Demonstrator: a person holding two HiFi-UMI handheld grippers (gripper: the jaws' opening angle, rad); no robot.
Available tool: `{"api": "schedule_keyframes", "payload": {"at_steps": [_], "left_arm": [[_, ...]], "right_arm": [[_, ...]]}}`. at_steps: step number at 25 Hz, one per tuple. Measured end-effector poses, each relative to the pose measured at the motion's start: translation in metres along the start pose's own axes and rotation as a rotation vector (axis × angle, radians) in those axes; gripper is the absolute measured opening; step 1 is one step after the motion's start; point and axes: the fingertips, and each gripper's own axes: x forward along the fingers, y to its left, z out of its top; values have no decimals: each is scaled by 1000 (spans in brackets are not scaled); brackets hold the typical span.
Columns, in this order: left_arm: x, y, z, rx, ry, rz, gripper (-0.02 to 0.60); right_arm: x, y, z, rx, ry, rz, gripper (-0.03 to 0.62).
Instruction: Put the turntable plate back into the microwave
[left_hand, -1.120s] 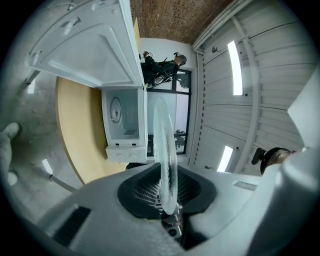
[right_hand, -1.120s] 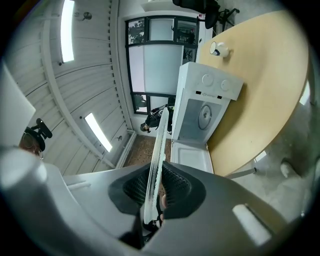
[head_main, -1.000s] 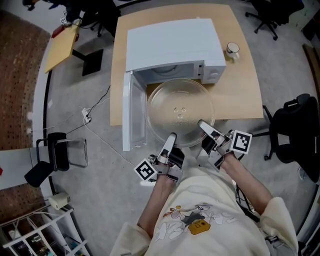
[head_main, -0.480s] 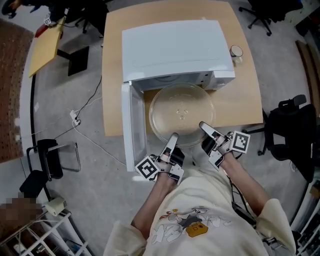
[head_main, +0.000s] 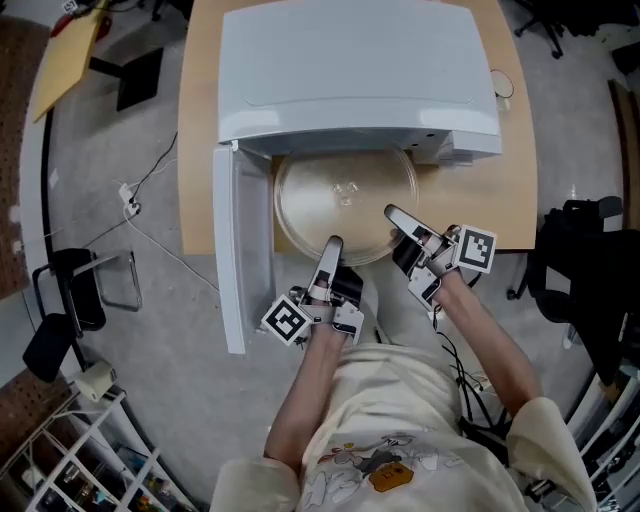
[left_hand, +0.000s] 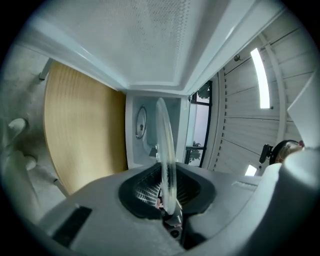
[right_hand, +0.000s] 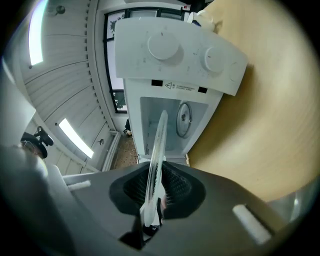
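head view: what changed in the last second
The glass turntable plate moved forward, its far edge now under the microwave's top at the open cavity. The left gripper and right gripper went with it, still shut on its near rim. The door stayed open.

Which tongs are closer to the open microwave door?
Left. The left tongs grip the glass plate at its near edge, next to the door. The right tongs grip the rim on the side away from it.
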Motion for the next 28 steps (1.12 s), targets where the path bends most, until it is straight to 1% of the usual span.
{"api": "schedule_keyframes", "payload": {"at_steps": [4, 6, 9, 11, 14, 17, 18, 19, 20, 22, 24, 28], "left_arm": [[22, 15, 15, 7, -37, -28, 40], [36, 20, 24, 15, -44, -41, 44], [53, 27, 35, 28, -47, -60, 50], [62, 31, 41, 44, -48, -70, 52], [74, 36, 50, 61, -53, -81, 52], [87, 41, 59, 50, -56, -97, 52], [92, 43, 61, 46, -56, -98, 52], [95, 45, 62, 45, -54, -96, 54], [99, 46, 63, 48, -51, -92, 54], [105, 48, 65, 55, -39, -90, 54], [114, 49, 68, 54, -30, -98, 52], [143, 50, 90, 44, -25, -104, 51]], "right_arm": [[22, -18, 20, -19, 4, -9, 44], [32, -24, 33, -44, -14, -15, 51], [45, -32, 45, -52, -45, -6, 53], [51, -36, 44, -53, -38, 10, 60], [62, -37, 32, -39, 0, 48, 98], [75, -42, 22, -25, 21, 64, 109], [79, -44, 19, -20, 23, 62, 108], [82, -46, 17, -17, 21, 54, 93], [84, -49, 16, -14, 15, 43, 64], [87, -53, 20, -1, -9, 31, 58], [91, -53, 28, 10, -37, 45, 54], [118, -54, 52, 3, -63, 65, 52]]}}
